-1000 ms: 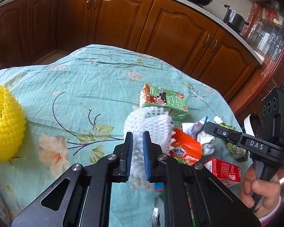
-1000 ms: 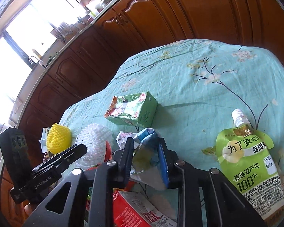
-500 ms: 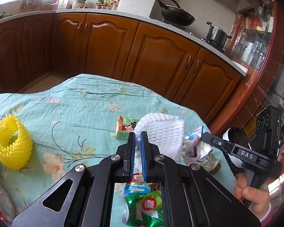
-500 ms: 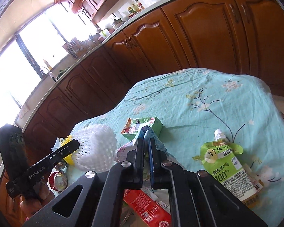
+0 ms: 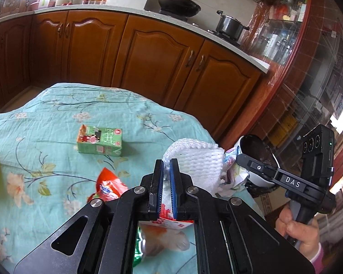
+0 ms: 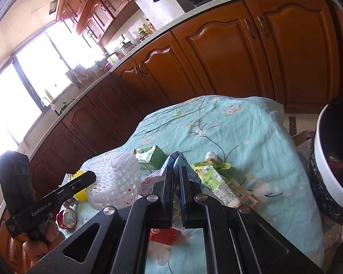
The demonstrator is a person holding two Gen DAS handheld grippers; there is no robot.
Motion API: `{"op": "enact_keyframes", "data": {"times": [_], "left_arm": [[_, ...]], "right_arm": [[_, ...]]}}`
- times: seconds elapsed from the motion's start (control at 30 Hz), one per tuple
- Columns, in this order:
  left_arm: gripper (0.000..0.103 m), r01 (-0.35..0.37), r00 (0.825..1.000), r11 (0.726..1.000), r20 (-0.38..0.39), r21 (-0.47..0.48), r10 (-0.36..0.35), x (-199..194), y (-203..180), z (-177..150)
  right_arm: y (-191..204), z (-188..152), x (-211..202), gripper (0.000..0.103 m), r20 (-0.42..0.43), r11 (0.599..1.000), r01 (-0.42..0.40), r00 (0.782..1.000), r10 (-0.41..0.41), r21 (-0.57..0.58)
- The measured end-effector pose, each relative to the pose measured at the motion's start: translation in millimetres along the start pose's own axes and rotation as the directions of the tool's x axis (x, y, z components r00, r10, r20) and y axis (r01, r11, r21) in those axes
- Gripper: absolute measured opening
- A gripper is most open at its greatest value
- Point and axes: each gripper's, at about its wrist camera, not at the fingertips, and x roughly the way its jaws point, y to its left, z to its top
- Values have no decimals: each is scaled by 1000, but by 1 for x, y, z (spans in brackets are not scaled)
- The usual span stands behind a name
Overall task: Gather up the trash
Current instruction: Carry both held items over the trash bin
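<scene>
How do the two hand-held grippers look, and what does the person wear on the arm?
Both grippers are matte black metal with cut-out arms, silver screws and blue pads on the fingers. The left gripper carries white "GenRobot.AI" lettering on its side; the right gripper carries "DAS" and three round lenses on its black handle block. A pink sleeve cuff shows at the right hand. No cables are visible.
</scene>
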Motion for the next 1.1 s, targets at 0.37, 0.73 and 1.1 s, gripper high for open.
{"op": "enact_keyframes", "data": {"times": [0.37,0.73,1.1], "left_arm": [[5,82,996,994,-51,70,-79,24,-59,-6],[5,133,988,983,-98,123,-121,45,-102,-8],[5,160,981,974,-137,161,-138,68,-135,-9]], "right_arm": [[-47,-8,-52,4,63,995,80,995,-83,56],[-90,-17,-92,4,111,982,133,983,-148,132],[-118,-21,-115,4,140,972,153,974,-180,181]]}}
